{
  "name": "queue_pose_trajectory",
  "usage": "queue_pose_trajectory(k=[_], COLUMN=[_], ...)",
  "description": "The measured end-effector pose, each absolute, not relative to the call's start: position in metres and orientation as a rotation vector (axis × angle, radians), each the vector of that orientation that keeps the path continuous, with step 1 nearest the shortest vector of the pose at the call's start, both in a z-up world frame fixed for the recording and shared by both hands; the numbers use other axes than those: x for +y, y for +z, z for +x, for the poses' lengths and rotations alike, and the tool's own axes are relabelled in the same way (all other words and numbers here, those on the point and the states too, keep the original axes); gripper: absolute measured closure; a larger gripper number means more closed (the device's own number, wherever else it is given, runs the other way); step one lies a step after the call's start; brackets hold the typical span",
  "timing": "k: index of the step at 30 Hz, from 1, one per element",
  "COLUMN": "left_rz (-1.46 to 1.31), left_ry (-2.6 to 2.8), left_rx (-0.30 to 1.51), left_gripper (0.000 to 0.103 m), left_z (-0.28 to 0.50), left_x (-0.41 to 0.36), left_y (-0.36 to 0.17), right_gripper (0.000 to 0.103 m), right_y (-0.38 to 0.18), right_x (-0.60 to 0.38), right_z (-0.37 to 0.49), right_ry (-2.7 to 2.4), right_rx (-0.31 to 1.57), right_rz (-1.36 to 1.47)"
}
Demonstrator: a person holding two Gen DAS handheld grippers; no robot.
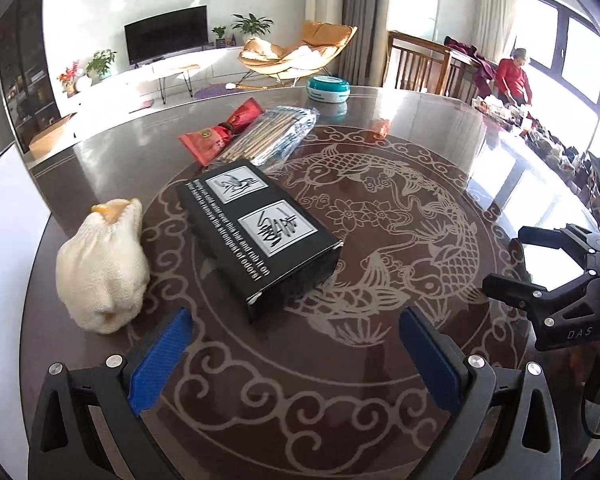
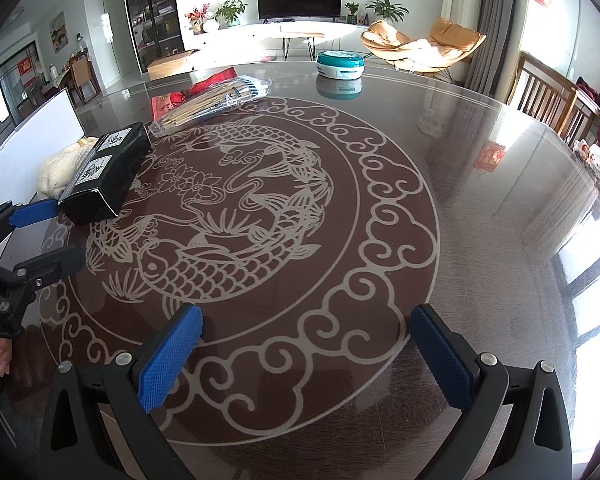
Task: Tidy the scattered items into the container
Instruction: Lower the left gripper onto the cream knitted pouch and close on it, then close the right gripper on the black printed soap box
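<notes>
A black printed box lies on the round fish-patterned table, just beyond my open left gripper, which holds nothing. A cream cloth bundle sits left of the box. Behind it lie a red pouch and a clear pack of chopsticks. A teal and white round tin, lid on, stands at the far edge. My right gripper hovers open and empty over the table's pattern, away from all items. From there the box, chopsticks and tin show to the left and ahead.
A white board stands beyond the table's left edge. Wooden chairs line the right side. A person in red stands by a cluttered counter far right. Bare tabletop spreads across the right half.
</notes>
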State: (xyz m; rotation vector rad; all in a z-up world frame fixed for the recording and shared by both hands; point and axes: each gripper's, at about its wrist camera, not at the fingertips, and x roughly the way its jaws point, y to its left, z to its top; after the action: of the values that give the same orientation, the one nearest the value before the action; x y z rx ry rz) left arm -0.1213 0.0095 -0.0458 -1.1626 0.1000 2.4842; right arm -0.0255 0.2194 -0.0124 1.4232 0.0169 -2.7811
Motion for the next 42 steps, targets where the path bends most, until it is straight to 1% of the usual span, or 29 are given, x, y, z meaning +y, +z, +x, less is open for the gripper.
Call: queue_pose_trajectory(k=[3, 5, 7, 8, 11, 12, 23, 27, 28, 30, 33, 37, 39, 42], left_rz=[-1.256, -1.289, -1.315, -1.328, -1.371, -1.365, -1.4, -1.405, -1.397, -1.315, -1.299, -1.305, -1.318, -1.324], left_ry=[2.6, 2.653, 2.68, 2.682, 2.669, 2.64, 2.723, 2.696, 2.682, 2.684, 2.687, 2.728, 2.749, 2.757], left_rx=[-0.098, -0.167, -0.143, -0.101, 0.126, 0.149, 0.075, 0.094, 0.107, 0.135, 0.12, 0.058, 0.06, 0.033], left_gripper=[0.0, 0.0, 0.0, 0.0, 0.0, 0.0, 0.0, 0.0, 0.002, 0.057, 0.059, 0.06, 0.059, 0.059], left_z=[-0.114, -0.116, -0.119, -0.122, -0.139, -0.146, -0.213, -0.222, -0.222, -0.216, -0.205, -0.174, -0.158, -0.147], left_x=[-0.035, -0.054, -0.06, -0.057, -0.035, -0.031, -0.045, -0.042, -0.041, -0.038, -0.04, -0.051, -0.057, -0.063], left_y=[-0.051, -0.053, -0.056, -0.057, -0.062, -0.062, -0.063, -0.062, -0.061, -0.055, -0.053, -0.052, -0.051, -0.052], right_gripper=[0.0, 0.0, 0.0, 0.0, 0.0, 0.0, 0.0, 0.0, 0.0, 0.0, 0.0, 0.0, 0.0, 0.0], right_y=[-0.013, -0.013, -0.013, -0.013, -0.013, -0.013, -0.013, -0.013, -0.013, -0.012, -0.012, -0.013, -0.013, -0.01], right_x=[0.219, 0.219, 0.219, 0.219, 0.219, 0.219, 0.219, 0.219, 0.219, 0.219, 0.218, 0.218, 0.216, 0.201], right_z=[-0.025, -0.025, -0.025, -0.025, -0.025, -0.025, -0.026, -0.026, -0.026, -0.026, -0.026, -0.026, -0.026, -0.026], right_ry=[-2.781, -2.782, -2.783, -2.783, -2.783, -2.783, -2.783, -2.782, -2.782, -2.781, -2.782, -2.782, -2.777, -2.697], right_rx=[0.019, 0.024, 0.029, 0.028, 0.029, 0.029, 0.029, 0.027, 0.024, 0.016, 0.02, 0.027, 0.037, 0.101], right_rz=[1.424, 1.426, 1.428, 1.428, 1.428, 1.428, 1.428, 1.427, 1.425, 1.422, 1.424, 1.428, 1.424, 1.345])
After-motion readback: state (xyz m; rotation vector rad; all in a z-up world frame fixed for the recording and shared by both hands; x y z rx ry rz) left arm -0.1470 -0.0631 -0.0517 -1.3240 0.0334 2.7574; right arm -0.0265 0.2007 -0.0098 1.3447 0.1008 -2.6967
